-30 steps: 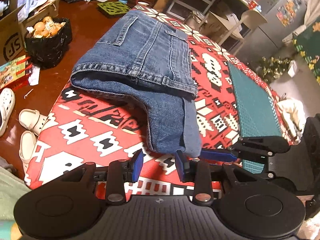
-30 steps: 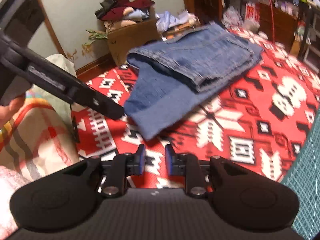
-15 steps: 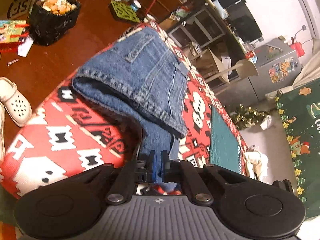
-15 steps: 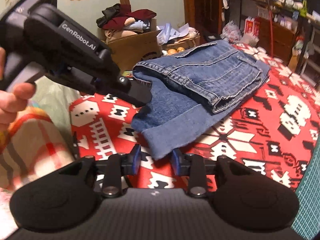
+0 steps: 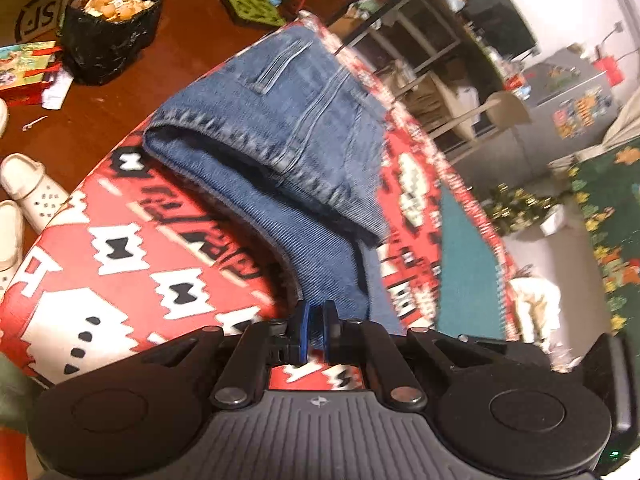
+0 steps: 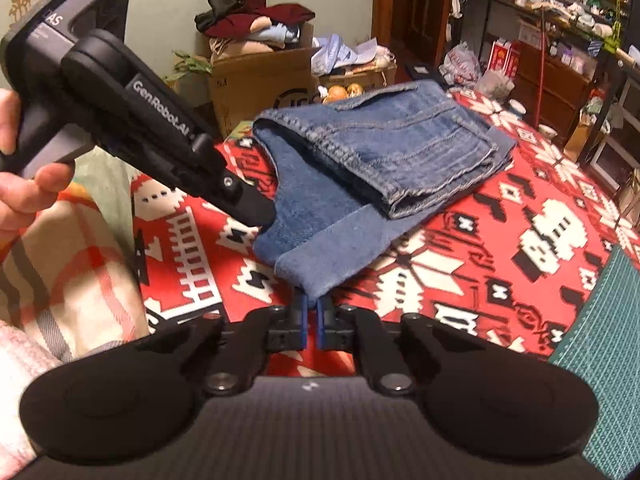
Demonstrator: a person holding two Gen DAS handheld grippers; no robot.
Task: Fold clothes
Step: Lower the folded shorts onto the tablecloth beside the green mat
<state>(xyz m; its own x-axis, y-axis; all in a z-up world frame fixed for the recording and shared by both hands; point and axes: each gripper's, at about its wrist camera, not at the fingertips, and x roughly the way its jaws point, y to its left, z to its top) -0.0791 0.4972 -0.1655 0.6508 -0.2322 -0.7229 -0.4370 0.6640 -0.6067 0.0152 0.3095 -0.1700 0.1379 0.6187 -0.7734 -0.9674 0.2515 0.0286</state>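
A pair of blue jeans lies partly folded on a red, white and black patterned cloth, its waist part doubled over the legs. The leg end trails toward me. My left gripper is shut on one side of that leg end. In the right wrist view the jeans spread across the middle, and my right gripper is shut on the cuff corner at the near edge. The left gripper, held by a hand, bites the leg's left edge there.
A teal mat lies on the right of the cloth. White clogs, a black bag of onions and cardboard boxes sit on the brown floor. A plaid blanket is at the left. Shelves and clutter line the far side.
Both grippers came in onto the jeans' leg end and closed on it: the left one first, the right one just now. The left wrist has rolled, tilting its view.
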